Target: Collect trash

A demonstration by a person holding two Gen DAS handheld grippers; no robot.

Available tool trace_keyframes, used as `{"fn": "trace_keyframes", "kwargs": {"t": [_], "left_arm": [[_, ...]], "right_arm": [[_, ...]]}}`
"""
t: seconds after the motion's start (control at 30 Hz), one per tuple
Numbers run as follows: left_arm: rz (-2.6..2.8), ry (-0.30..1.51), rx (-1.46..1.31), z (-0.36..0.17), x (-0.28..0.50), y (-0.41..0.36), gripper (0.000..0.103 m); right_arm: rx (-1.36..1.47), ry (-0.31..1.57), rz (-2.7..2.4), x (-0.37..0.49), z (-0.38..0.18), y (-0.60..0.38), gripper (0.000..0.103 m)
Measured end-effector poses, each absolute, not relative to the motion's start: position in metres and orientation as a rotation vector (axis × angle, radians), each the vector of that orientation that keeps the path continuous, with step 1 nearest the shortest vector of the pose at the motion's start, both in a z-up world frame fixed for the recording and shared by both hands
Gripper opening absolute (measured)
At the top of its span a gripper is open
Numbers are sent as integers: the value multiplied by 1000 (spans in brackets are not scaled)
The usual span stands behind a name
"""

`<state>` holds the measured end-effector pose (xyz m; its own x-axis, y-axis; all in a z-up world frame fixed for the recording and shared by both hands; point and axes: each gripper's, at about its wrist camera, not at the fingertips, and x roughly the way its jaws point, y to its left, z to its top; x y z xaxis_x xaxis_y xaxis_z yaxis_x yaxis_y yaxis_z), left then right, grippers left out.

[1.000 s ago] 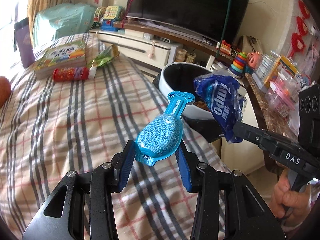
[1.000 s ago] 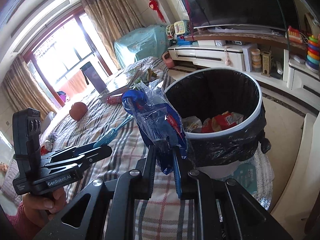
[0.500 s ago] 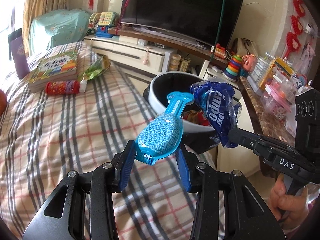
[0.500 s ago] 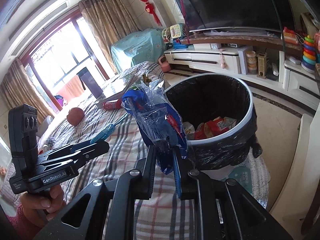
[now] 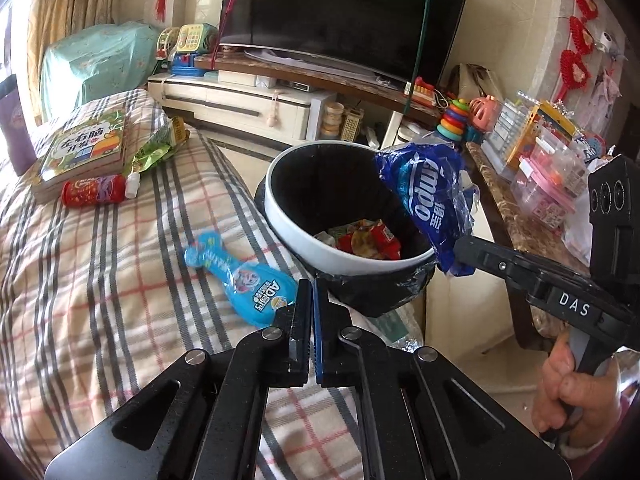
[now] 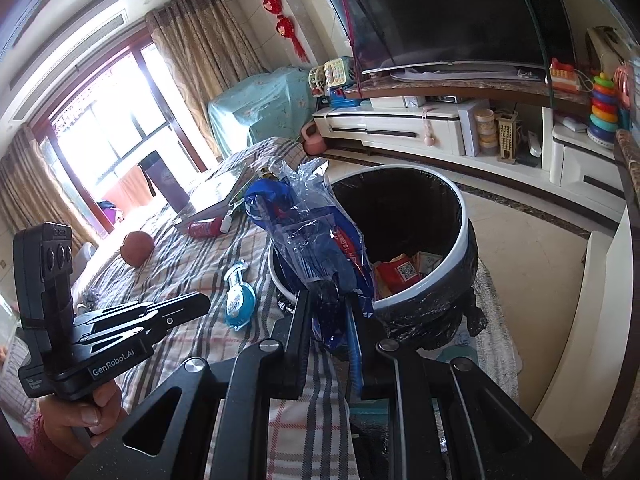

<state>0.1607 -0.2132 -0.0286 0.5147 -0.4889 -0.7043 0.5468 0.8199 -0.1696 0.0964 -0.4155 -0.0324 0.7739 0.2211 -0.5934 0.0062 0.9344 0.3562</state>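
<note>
Blue spoon-shaped wrapper (image 5: 240, 276) lies flat on the checked bedcover (image 5: 100, 280), just left of and ahead of the left gripper (image 5: 312, 292), apart from it. Left gripper jaws pressed together, nothing between them. Blue plastic tissue wrapper (image 6: 320, 240) pinched in the right gripper (image 6: 330, 304), jaws narrow around its lower end; wrapper stands up over the near rim of the white bin (image 5: 340, 256). Bin, black-lined, holds red snack packets (image 5: 372, 240). Farther left on the bedcover: red tube (image 5: 94, 190), book (image 5: 86, 148)
</note>
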Motion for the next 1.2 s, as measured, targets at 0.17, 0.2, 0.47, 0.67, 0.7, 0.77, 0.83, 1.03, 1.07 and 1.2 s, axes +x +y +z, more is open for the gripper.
{"fn": "trace_keyframes", "kwargs": {"t": [0.17,0.2,0.47,0.67,0.7,0.77,0.83,1.03,1.07,1.2], "left_arm": [[-589,847,29,-35,162,-191,1],[-577,852,14,-37,163,-184,1],[-481,944,-96,-57,184,-163,52],[-496,951,-58,-62,197,-198,70],[-494,951,-50,-63,199,-203,72],[-468,963,-19,-70,206,-215,75],[-448,973,1,-78,211,-220,75],[-480,929,33,-78,207,-217,55],[-481,923,39,-77,204,-215,55],[-500,904,51,-69,193,-211,55]], "right_arm": [[356,674,125,95,-31,-414,16],[357,672,126,95,-30,-414,16],[363,674,145,101,-33,-412,16],[379,682,120,99,-37,-422,16],[383,682,116,99,-38,-423,16],[389,686,110,98,-39,-426,16],[390,689,107,98,-39,-427,16],[390,688,108,97,-39,-426,16],[390,688,109,97,-39,-426,16],[386,687,115,97,-39,-424,16]]}}
